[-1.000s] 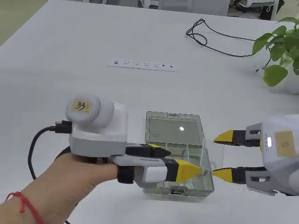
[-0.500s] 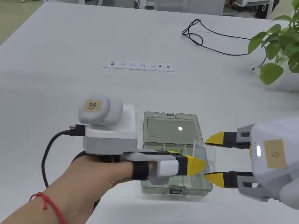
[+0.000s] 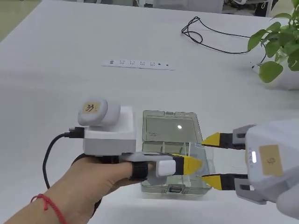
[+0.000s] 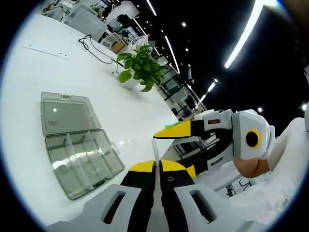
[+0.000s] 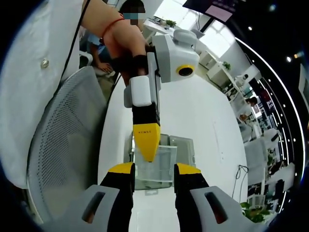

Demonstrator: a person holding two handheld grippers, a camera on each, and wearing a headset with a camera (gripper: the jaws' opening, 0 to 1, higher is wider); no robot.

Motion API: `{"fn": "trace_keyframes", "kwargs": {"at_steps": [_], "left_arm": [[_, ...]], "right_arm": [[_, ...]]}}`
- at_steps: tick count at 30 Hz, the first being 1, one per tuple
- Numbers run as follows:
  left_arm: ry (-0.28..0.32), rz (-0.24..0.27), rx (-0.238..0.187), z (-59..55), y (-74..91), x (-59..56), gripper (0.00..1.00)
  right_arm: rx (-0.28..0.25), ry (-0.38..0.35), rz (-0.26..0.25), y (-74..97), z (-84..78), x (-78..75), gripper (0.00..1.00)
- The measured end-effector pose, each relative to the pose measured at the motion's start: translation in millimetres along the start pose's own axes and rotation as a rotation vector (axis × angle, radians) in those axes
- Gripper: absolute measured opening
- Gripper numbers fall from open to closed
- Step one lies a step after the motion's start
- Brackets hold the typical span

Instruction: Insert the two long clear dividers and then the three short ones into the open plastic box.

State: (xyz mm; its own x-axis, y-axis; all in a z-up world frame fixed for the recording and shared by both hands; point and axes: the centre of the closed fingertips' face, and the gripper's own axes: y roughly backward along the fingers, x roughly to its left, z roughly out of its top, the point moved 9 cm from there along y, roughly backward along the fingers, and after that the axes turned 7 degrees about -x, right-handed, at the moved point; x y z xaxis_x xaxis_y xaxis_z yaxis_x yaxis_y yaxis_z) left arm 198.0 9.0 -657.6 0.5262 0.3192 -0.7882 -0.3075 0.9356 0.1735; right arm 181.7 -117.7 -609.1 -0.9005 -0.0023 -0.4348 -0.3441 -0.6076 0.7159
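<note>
Currently the left claw (image 3: pixel 189 164) is pressed together on a clear divider (image 3: pixel 199 155), pinching one edge so the thin sheet stands out just ahead of its yellow tips. The right claw (image 3: pixel 211 159) faces it from the opposite side with its jaws spread, one above and one below the sheet, and it seems to touch nothing. Directly beneath both claws sits the open plastic box (image 3: pixel 187 186) on the white tabletop (image 3: pixel 140 37), with its hinged lid (image 3: pixel 170 126) lying flat just beyond the claws. In the left gripper view the tray already has clear partitions standing in it, at least two of them running the long way. The long dividers therefore appear to be in, and the work looks to be among the short ones. The held piece seems short and is not yet seated. How many short pieces are in place cannot be counted, because clear plastic against clear plastic blurs together. In the head view the left claw and the hand holding it cover the near left part of the tray, and the right gripper's body is cut off at the frame edge.
</note>
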Motion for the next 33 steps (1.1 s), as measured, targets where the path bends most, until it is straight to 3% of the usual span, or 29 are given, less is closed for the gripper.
{"fn": "trace_keyframes", "kwargs": {"at_steps": [14,19,21,24,28,33], "left_arm": [[0.005,-0.004,-0.017,-0.5,1.8,0.3,0.0],[-0.043,-0.004,-0.014,-1.1,3.0,1.1,0.0],[-0.086,-0.015,-0.008,-1.7,3.9,0.5,0.0],[-0.214,-0.055,0.01,-3.3,5.8,-1.5,0.0],[-0.346,-0.104,0.032,-6.9,8.3,-4.4,0.0],[-0.458,-0.173,0.024,-7.9,11.5,-10.2,0.0]], "right_arm": [[-0.001,0.01,-0.006,-0.5,1.3,-0.3,0.34],[-0.026,-0.035,-0.003,5.6,3.1,-4.7,0.36],[-0.069,-0.102,0.027,9.0,2.4,-6.6,0.36],[-0.12,-0.187,0.086,17.3,-1.3,-16.0,0.33],[-0.167,-0.245,0.172,24.1,-2.4,-26.2,0.29],[-0.22,-0.32,0.365,24.6,-2.0,-34.1,0.22]]}}
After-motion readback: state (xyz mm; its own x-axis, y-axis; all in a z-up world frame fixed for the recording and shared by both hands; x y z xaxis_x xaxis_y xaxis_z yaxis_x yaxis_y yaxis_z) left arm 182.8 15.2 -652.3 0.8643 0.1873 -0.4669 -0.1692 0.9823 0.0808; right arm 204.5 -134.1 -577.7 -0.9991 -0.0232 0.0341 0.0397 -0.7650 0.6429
